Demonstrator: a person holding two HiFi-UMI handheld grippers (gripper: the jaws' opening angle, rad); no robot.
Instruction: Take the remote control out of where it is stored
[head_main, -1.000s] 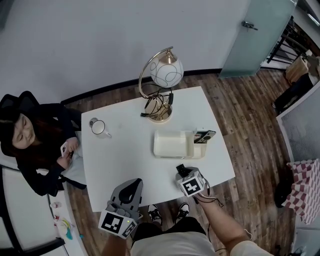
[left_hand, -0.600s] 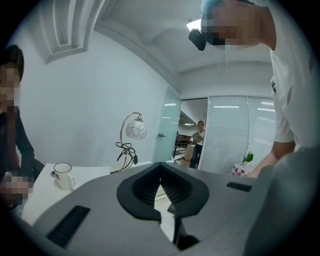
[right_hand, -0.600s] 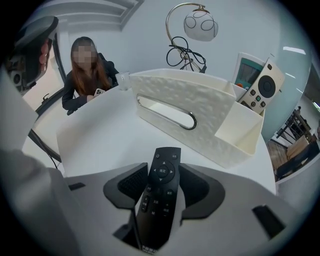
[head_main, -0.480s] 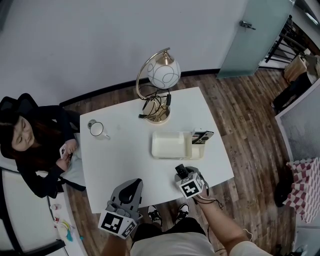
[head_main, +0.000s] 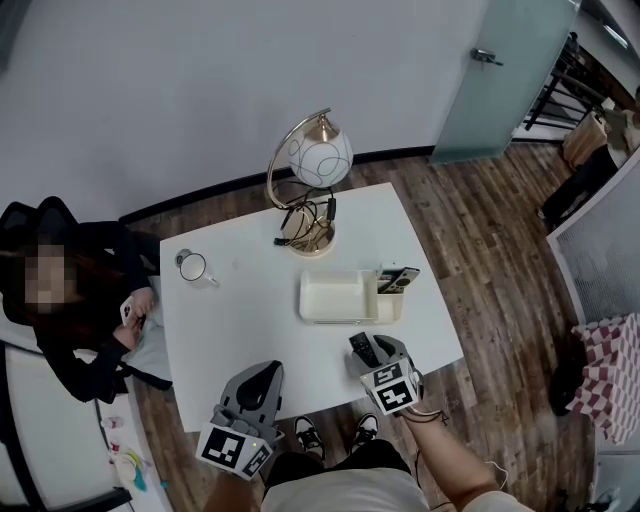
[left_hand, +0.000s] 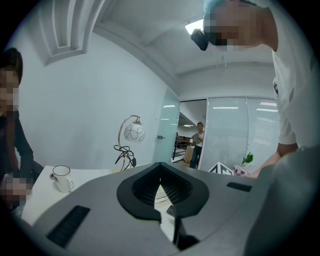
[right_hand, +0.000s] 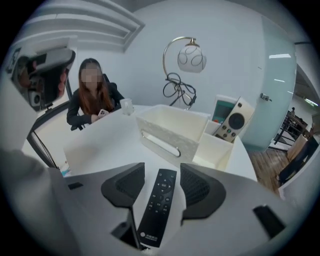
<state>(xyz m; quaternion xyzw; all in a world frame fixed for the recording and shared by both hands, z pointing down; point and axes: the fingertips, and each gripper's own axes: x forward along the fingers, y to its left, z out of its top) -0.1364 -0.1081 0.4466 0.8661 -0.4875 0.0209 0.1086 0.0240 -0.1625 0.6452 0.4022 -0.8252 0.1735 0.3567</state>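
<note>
A black remote control (right_hand: 159, 202) lies flat on the white table (head_main: 250, 330), near its front edge, in front of the cream storage box (right_hand: 170, 132). My right gripper (right_hand: 161, 172) hovers over it. Its jaws have just been opening, and the remote shows between them with a gap on each side. In the head view the remote (head_main: 361, 349) pokes out past the right gripper (head_main: 375, 352). The box's (head_main: 338, 297) side pocket still holds a white remote (right_hand: 234, 122) and a small green-screened device. My left gripper (head_main: 262, 372) hangs off the table's front edge, its tips (left_hand: 160, 167) together and nothing in them.
A globe lamp (head_main: 318, 160) with a tangled cord stands at the table's back. A white mug (head_main: 193, 267) sits at the left edge. A person (head_main: 70, 300) sits beside the table on the left, holding a phone. A glass door (head_main: 505, 70) is at the back right.
My right gripper has lifted and drawn back toward the table's front edge with its jaws spread wider. The black remote stays on the table. The left gripper has not moved.
</note>
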